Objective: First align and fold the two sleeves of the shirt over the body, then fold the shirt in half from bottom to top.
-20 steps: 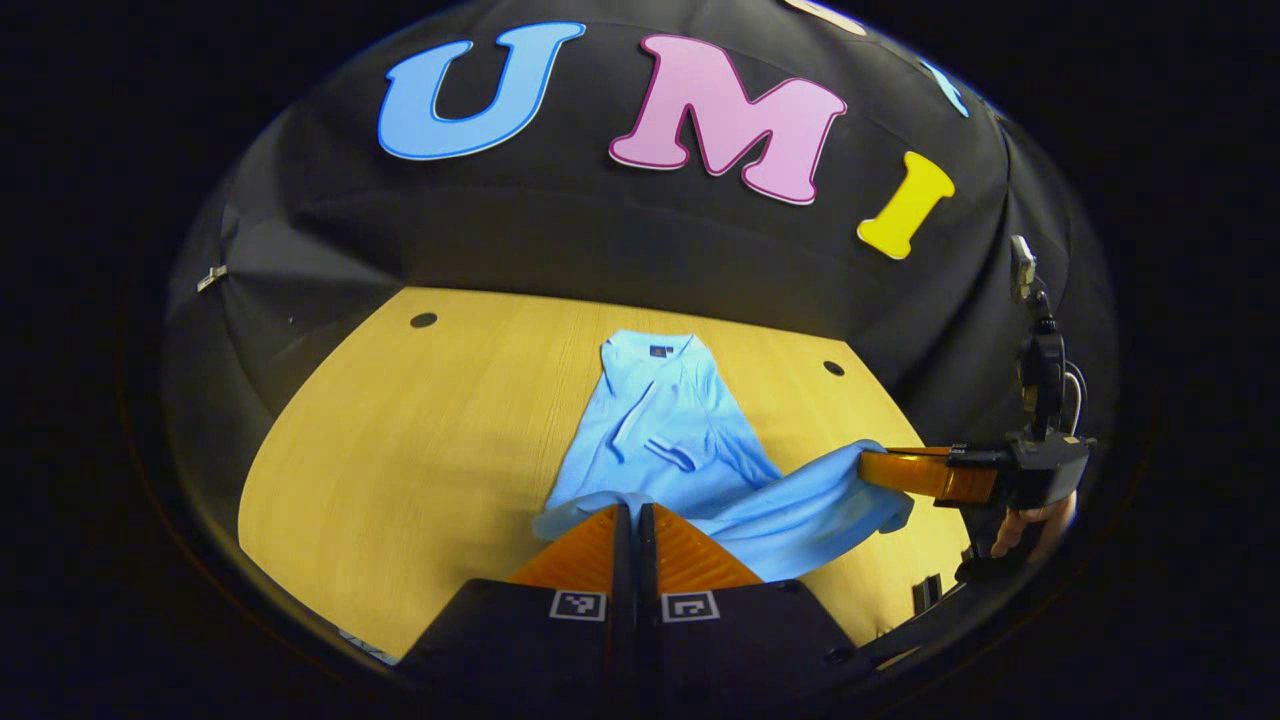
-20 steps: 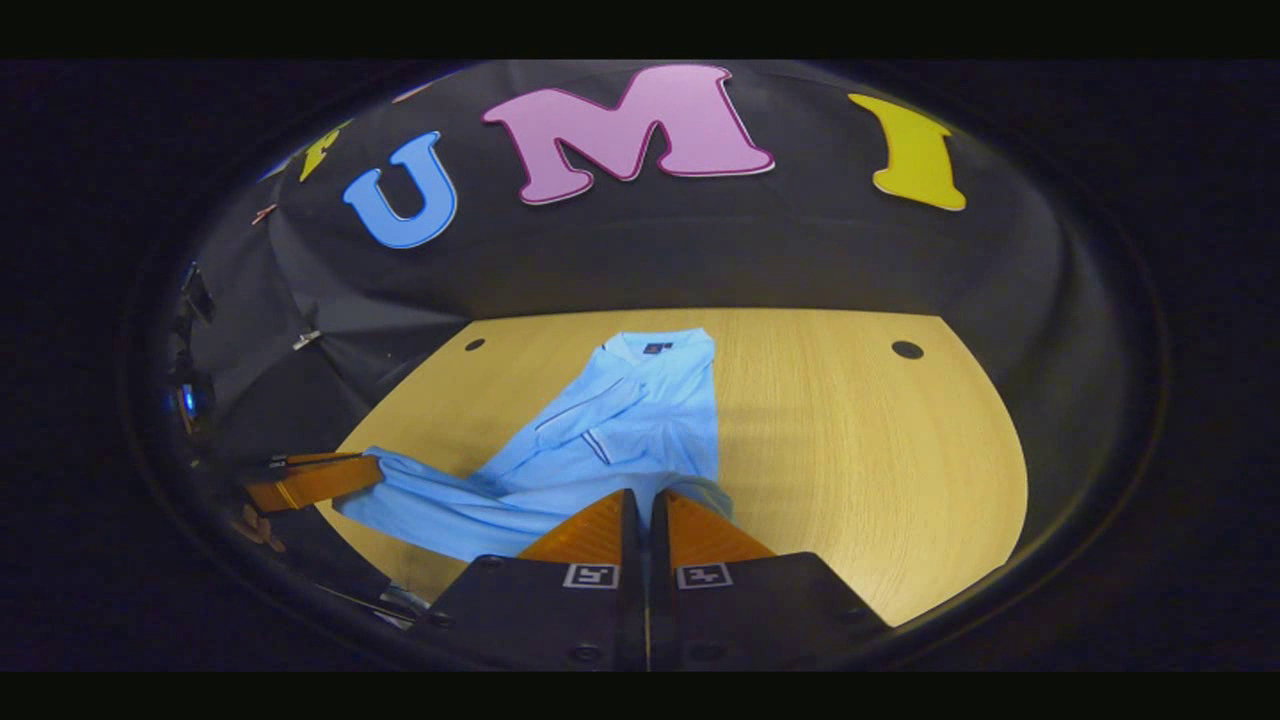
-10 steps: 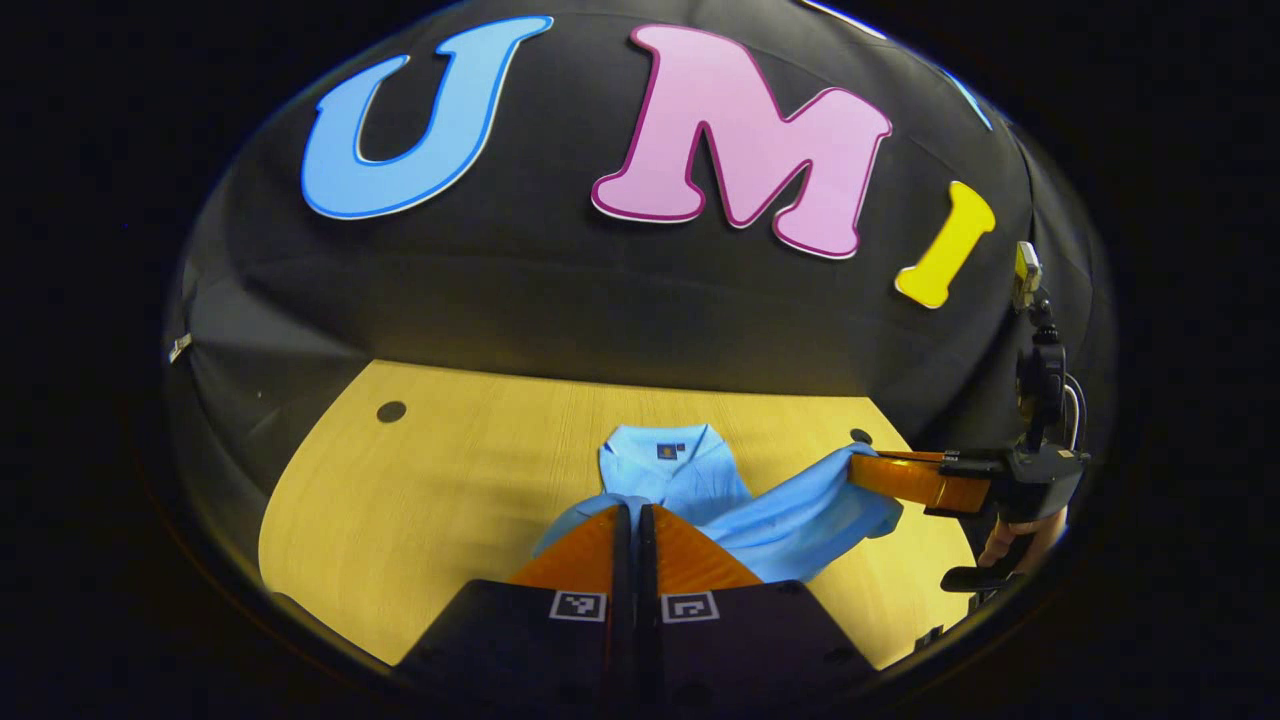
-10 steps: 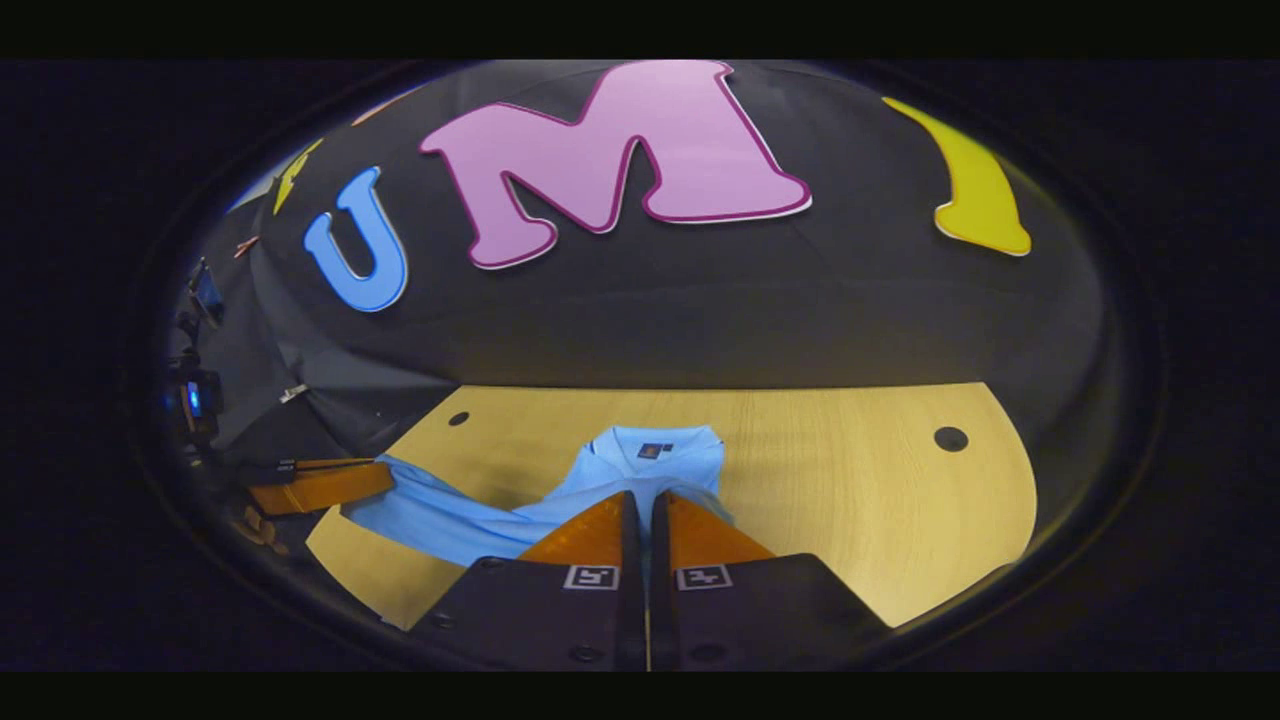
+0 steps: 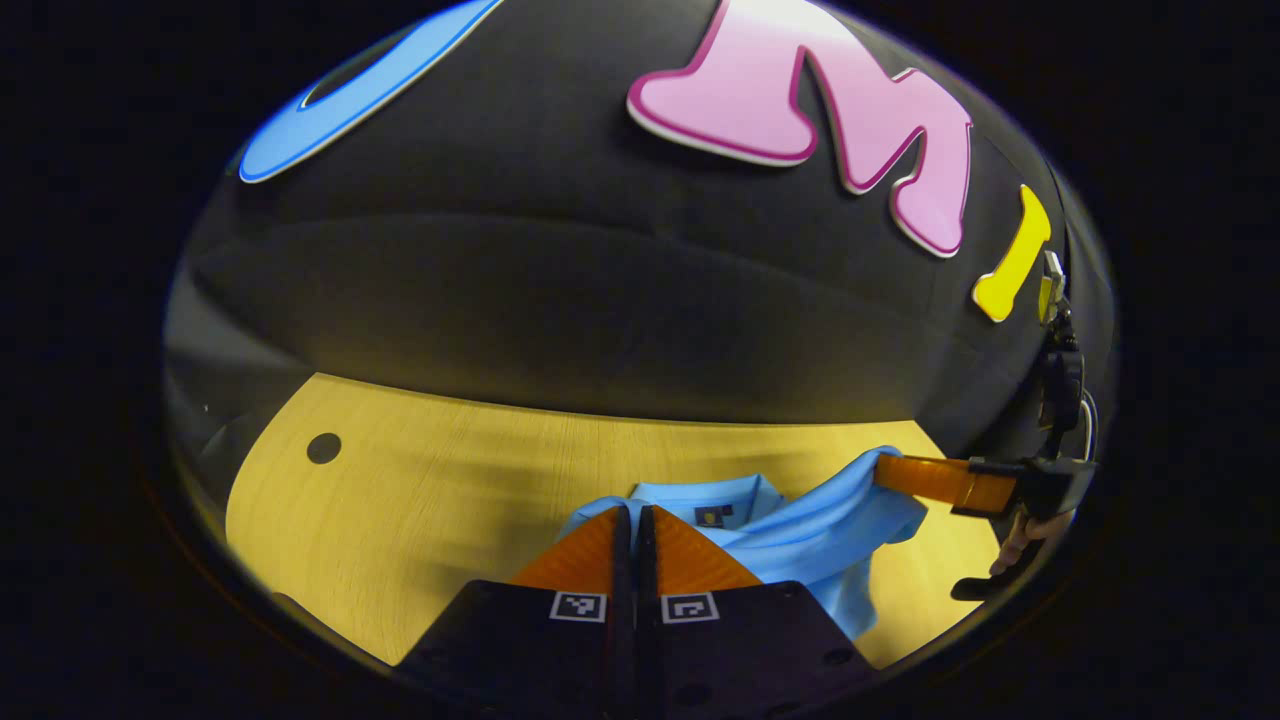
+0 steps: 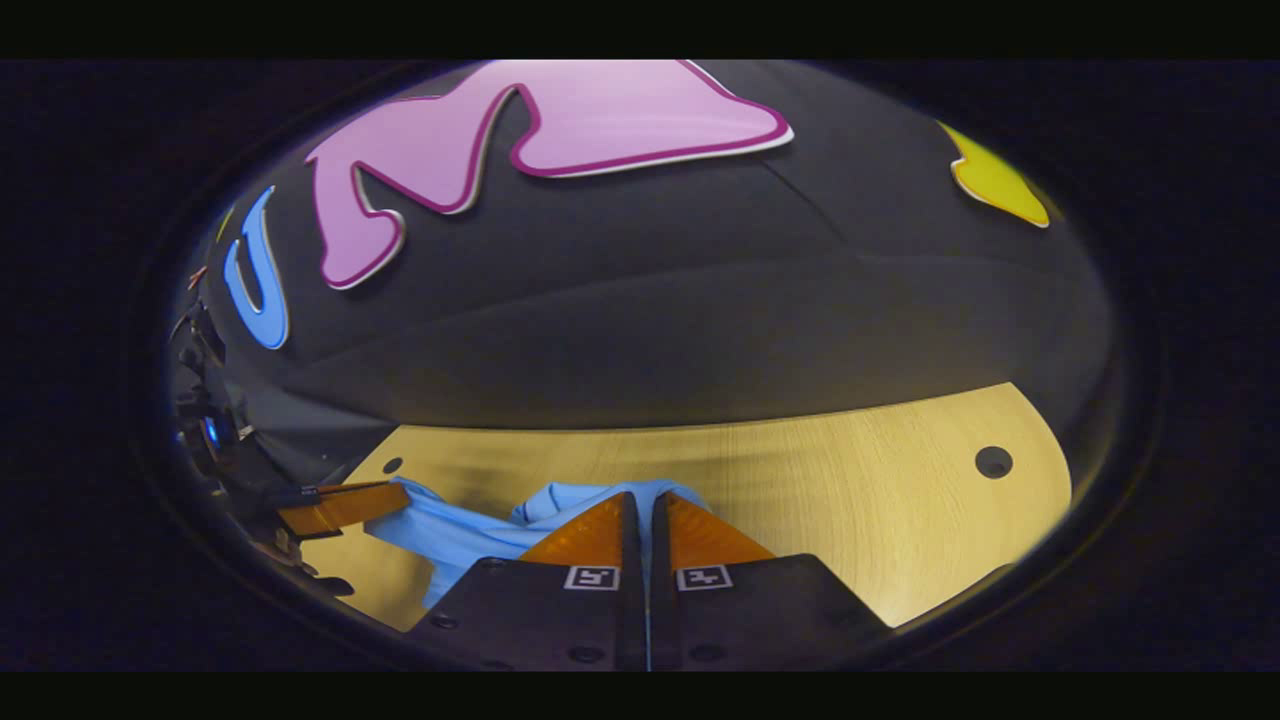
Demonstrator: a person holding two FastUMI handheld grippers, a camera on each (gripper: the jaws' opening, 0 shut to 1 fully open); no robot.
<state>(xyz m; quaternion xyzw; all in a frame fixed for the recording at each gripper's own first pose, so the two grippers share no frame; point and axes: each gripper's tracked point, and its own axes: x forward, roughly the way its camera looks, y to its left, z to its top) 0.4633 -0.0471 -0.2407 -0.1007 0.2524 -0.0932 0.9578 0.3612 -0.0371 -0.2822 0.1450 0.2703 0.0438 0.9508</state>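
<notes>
left gripper (image 5: pixel 633 512): fingers pinched on blue shirt (image 5: pixel 800 535) hem
right gripper (image 6: pixel 645 500): fingers clamped on hem too
shirt: bunched on wooden worktop (image 5: pixel 420 500), collar at far side

shirt (image 5: pixel 800 535) body behind fingers (image 5: pixel 585 555)

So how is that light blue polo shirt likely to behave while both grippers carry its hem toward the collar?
Probably floppy: the light blue polo shirt sags and bunches between the left gripper and right gripper. Likely light, since pinched hem corners lift it. It may shift on the smooth wooden table, so the fold could land skewed.
</notes>
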